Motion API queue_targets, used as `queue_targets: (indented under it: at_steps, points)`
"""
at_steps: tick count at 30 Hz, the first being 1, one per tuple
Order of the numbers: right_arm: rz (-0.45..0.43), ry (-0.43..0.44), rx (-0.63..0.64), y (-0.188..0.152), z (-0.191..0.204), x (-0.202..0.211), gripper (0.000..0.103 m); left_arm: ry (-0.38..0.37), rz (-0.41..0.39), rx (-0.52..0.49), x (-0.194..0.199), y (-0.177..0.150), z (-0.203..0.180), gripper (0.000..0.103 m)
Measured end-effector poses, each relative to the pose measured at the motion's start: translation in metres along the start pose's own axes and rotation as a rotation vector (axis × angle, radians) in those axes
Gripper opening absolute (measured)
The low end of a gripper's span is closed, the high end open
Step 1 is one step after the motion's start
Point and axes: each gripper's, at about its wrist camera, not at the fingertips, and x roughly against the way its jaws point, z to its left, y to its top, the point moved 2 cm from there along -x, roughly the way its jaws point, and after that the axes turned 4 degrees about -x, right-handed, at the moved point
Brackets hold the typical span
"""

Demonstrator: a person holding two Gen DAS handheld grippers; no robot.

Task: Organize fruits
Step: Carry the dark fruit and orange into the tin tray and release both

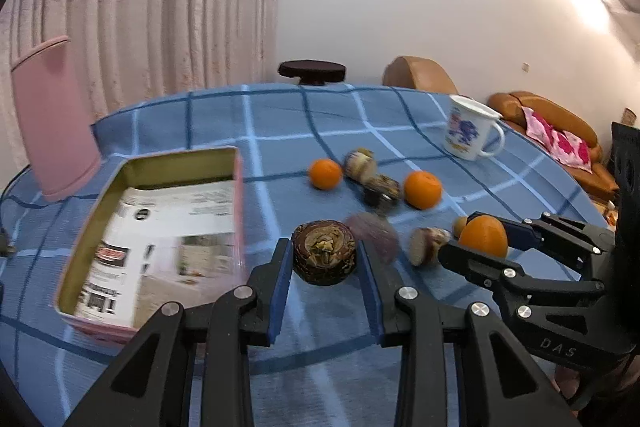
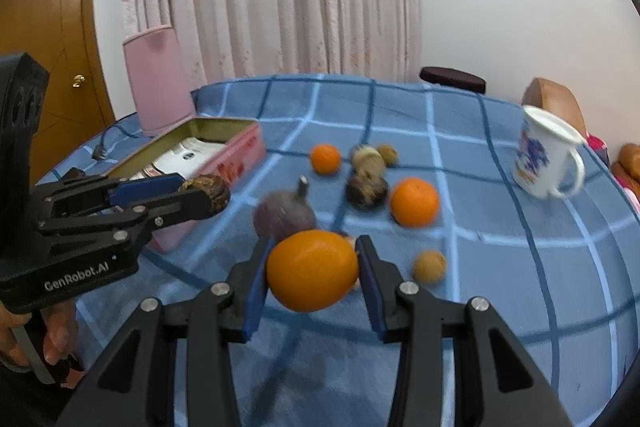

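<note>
Your left gripper (image 1: 324, 259) points forward and down over the table, its 2 blue pads (image 1: 280, 283) clamped on a brown mangosteen (image 1: 324, 253). Your right gripper (image 2: 312, 271) sits just beside it at the same tilt, jaws pinching an orange (image 2: 312, 269). Your left hand (image 2: 56, 339) wraps the handle.

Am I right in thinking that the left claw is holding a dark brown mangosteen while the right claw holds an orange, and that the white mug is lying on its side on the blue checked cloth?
Not quite: the white mug stands upright on the blue checked cloth, as the left wrist view shows. The rest holds: the left claw grips the dark brown mangosteen, and the right claw grips the orange.
</note>
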Motion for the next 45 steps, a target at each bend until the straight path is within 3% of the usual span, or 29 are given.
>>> queue_targets:
  at_steps: [22, 29, 40, 45]
  points:
    - [-0.009, 0.133, 0.113, 0.071, 0.09, -0.054, 0.044, 0.193, -0.046, 0.133, 0.013, 0.007, 0.108, 0.035]
    - [0.052, 0.155, 0.149, 0.064, 0.118, -0.091, 0.044, 0.213, -0.006, 0.179, 0.004, -0.002, 0.137, 0.035]
    - [0.126, 0.175, 0.174, 0.05, 0.133, -0.119, 0.045, 0.211, 0.032, 0.21, -0.005, -0.016, 0.149, 0.035]
    - [0.114, 0.187, 0.168, 0.05, 0.135, -0.116, 0.057, 0.228, 0.049, 0.23, -0.002, -0.018, 0.152, 0.035]
